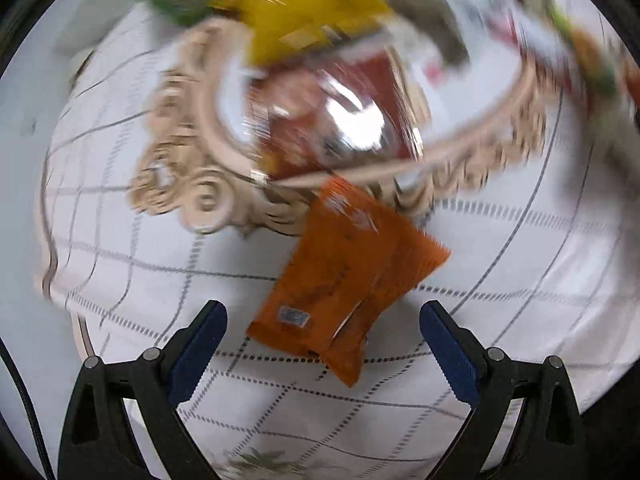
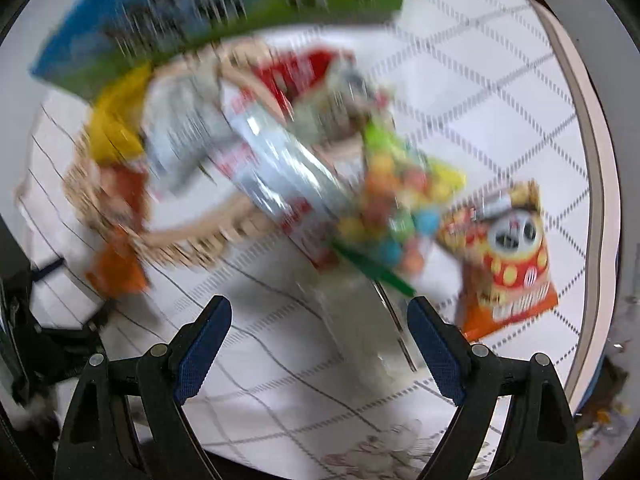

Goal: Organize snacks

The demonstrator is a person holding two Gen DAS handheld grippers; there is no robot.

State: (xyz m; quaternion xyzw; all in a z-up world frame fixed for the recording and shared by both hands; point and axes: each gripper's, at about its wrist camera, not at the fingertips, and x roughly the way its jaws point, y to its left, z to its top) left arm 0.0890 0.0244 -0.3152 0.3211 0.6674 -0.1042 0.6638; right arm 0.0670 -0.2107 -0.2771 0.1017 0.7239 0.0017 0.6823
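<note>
Left wrist view: your left claw [image 1: 323, 314] stands wide open, holding nothing, and the orange packet [image 1: 346, 280] lies flat on the desk [image 1: 520, 280] right between the fingers, its far end touching the rim of the wooden tray [image 1: 188, 184]. Judge it light, soft and crinkly, likely slick film; take it by a flat sealed end or across its narrow width, and pinch gently, since whatever is inside may crush. Beyond it, the tray holds a dark red packet [image 1: 340, 120] with a yellow one [image 1: 304, 12] past it; blur hides anything more there.

On the right wrist view, your right claw [image 2: 320, 316] is also spread open and empty. Just ahead lies one clear bag of coloured sweets [image 2: 396, 208], and beside it one orange-and-red bag [image 2: 504, 256], both on the desk outside the tray [image 2: 192, 248]. Farther on, a silver-and-red bag [image 2: 276, 176] lies over the tray rim. I count at least six packets; the blur rules out a firm total.
</note>
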